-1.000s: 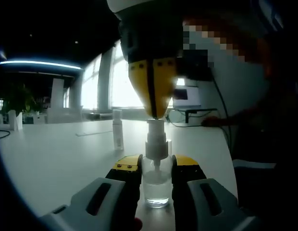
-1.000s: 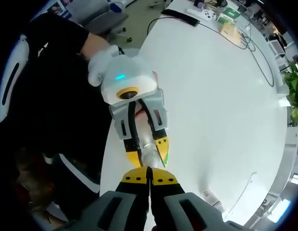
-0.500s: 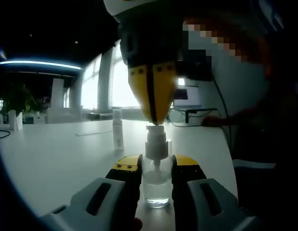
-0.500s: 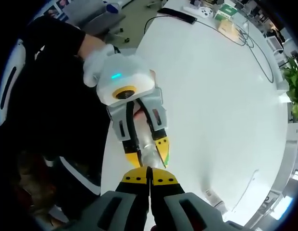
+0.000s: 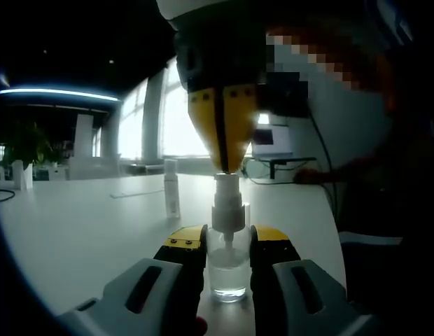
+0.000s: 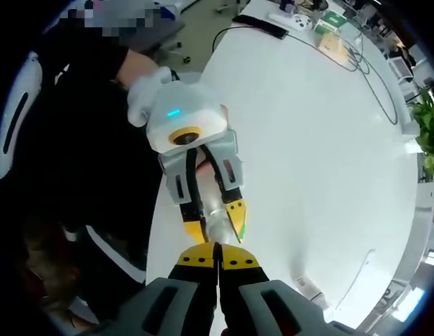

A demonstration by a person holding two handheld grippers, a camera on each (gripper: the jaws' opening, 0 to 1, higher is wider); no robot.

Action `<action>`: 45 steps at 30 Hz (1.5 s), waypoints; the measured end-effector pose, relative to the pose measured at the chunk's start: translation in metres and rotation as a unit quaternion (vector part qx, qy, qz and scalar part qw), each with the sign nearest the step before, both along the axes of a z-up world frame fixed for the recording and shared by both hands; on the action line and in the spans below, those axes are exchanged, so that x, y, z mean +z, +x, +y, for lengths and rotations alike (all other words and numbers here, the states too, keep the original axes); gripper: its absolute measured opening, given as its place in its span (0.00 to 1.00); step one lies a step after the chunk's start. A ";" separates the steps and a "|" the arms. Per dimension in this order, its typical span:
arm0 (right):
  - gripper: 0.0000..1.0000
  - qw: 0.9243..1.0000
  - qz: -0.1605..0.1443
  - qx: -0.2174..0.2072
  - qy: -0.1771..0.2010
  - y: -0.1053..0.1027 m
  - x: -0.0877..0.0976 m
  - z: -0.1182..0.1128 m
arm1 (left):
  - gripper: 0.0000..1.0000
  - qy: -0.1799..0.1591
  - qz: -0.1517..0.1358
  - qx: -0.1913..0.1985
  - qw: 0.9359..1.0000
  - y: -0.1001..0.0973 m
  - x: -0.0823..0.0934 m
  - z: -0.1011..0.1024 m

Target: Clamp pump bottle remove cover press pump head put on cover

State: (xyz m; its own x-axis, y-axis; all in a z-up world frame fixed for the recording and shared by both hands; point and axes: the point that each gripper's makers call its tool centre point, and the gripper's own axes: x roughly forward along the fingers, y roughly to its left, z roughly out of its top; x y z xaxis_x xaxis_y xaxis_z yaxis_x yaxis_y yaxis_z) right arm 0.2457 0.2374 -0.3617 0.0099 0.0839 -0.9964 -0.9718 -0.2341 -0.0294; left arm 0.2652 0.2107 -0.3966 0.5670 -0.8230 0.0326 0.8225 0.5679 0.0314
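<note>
A clear pump bottle point(image 5: 227, 276) stands near the white table's edge, and my left gripper point(image 5: 227, 241) is shut on its body, one yellow-tipped jaw on each side. My right gripper point(image 5: 226, 164) comes down from above, shut, with its yellow tips resting on top of the white pump head point(image 5: 227, 206). A slim translucent cover point(image 5: 172, 190) stands upright on the table behind and to the left. In the right gripper view, looking down, my right gripper point(image 6: 217, 257) is shut just above the bottle point(image 6: 214, 221), which the left gripper point(image 6: 215, 225) clamps.
A white-gloved hand point(image 6: 147, 87) of a person in dark clothes holds the left gripper. The table point(image 6: 308, 140) stretches away, with cables and small items point(image 6: 329, 35) at its far end and a plant point(image 6: 430, 133) beside it. The table edge point(image 6: 155, 231) runs close by the bottle.
Half a second ago the right gripper had pushed the pump head down a little. Now both are back up at the height of a second ago. The left gripper and bottle held still.
</note>
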 end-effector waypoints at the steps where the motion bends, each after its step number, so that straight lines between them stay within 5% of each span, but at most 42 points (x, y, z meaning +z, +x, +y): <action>1: 0.00 1.000 0.002 -0.001 0.000 -0.001 0.000 0.000 | 0.15 0.000 0.000 0.000 1.000 0.000 0.000 0.000; 45: 0.00 1.000 -0.002 -0.003 -0.007 -0.003 0.000 -0.001 | 0.15 0.001 0.000 0.000 1.000 0.000 0.000 0.000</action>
